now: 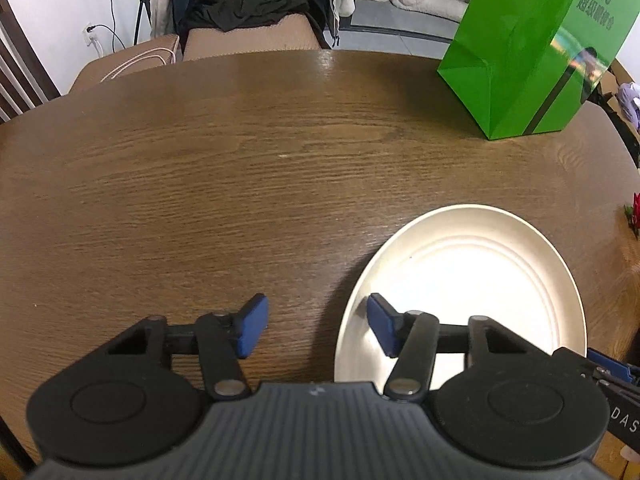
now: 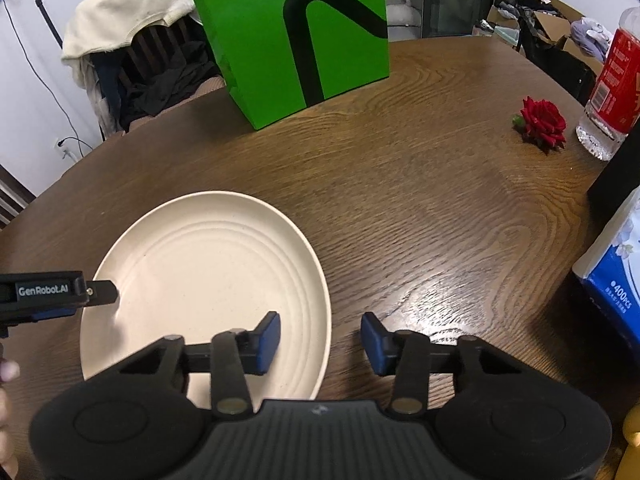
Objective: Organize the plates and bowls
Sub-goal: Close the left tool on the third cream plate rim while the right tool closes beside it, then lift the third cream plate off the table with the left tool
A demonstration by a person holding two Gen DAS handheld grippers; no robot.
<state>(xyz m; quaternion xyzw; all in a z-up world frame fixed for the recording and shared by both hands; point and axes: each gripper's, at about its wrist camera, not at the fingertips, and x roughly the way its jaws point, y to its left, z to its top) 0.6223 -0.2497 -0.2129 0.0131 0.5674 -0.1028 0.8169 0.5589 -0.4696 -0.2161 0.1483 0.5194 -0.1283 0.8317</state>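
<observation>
**A:** Where is the plate (image 2: 208, 276)?

**B:** Flat on the wooden desk (image 2: 420, 208), near its front edge. It is cream, with raised rings in its well, and nothing lies in it.

**A:** And the two tools?

**B:** The left tool (image 1: 316, 326) straddles the plate's left rim: one blue pad (image 1: 382, 326) hangs over the plate's inside, the other over bare wood just outside it. The right tool (image 2: 320, 342) does the same on the right rim, its left pad over the plate and its right pad over the desk.

**A:** Gripping?

**B:** No. Both sets of jaws stand partly apart with the rim in the gap, pads clear of it as far as I can see; whether a pad's lower edge touches the plate, the view from above does not show.

**A:** What lies round about?

**B:** A green paper bag (image 2: 296, 36) stands upright well behind the plate. Off to the right lie a red rose (image 2: 542, 122), a bottle (image 2: 612, 84) with a red label, and a blue tissue pack (image 2: 616, 276) at the edge.
</observation>
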